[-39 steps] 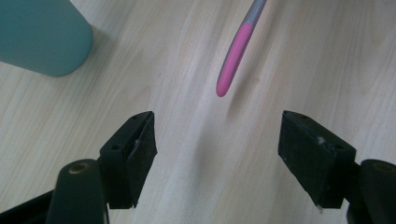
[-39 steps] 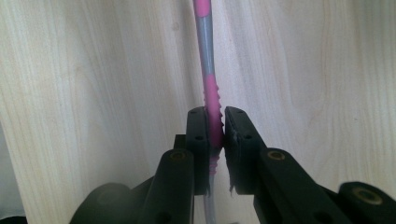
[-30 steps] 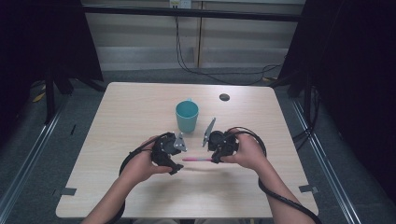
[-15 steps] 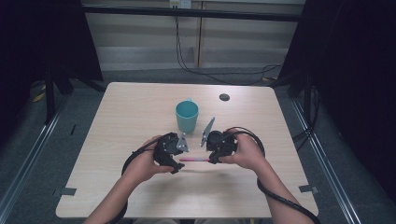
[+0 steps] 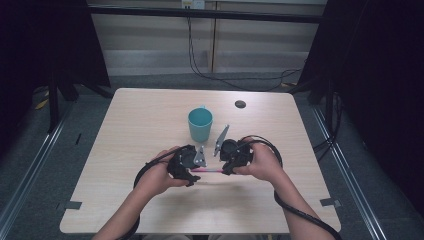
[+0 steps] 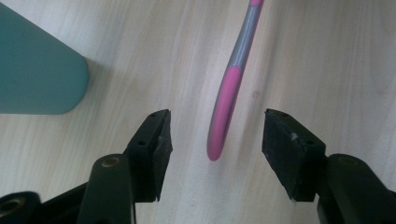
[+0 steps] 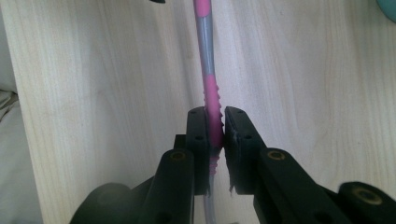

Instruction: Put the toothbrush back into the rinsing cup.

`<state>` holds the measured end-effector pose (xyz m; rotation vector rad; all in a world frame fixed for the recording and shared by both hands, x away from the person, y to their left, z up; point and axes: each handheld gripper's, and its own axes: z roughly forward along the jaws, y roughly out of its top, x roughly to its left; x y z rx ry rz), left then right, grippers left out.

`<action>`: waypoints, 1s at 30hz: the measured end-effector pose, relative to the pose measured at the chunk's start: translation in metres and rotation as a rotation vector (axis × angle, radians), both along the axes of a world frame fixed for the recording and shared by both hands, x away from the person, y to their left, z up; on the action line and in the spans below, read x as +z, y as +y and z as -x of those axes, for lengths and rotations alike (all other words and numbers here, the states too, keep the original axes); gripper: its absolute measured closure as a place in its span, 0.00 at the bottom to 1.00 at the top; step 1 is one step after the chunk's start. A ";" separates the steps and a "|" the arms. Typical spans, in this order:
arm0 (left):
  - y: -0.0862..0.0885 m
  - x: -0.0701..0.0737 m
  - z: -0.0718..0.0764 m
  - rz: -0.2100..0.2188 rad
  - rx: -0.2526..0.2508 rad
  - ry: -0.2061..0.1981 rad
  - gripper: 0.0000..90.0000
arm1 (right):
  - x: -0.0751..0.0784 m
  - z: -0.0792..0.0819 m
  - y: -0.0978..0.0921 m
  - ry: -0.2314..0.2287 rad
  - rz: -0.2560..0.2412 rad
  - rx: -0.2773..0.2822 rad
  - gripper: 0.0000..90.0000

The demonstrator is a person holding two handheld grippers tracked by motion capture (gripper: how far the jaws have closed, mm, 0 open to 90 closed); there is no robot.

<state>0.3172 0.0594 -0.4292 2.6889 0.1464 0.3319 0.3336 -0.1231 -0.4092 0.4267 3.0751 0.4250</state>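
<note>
Two tongs: right tongs (image 7: 215, 128) clamping pink toothbrush (image 7: 208, 70), bristle end hidden, left tongs (image 6: 215, 135) wide apart, empty.

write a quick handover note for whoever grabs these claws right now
Right claw: shut on the toothbrush, gripping its ribbed pink part.
Left claw: open, jaws either side of the handle's pink end, not touching it.
The toothbrush lies between the two claws near the table's front; the cup stands upright just behind them.
Done: right grip. Left: probably close the left claw, then perhaps move the toothbrush to the cup.
</note>
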 end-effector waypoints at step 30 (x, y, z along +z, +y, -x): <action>-0.008 -0.001 -0.002 -0.060 -0.018 0.049 0.84 | 0.002 0.000 0.006 0.003 -0.021 0.030 0.90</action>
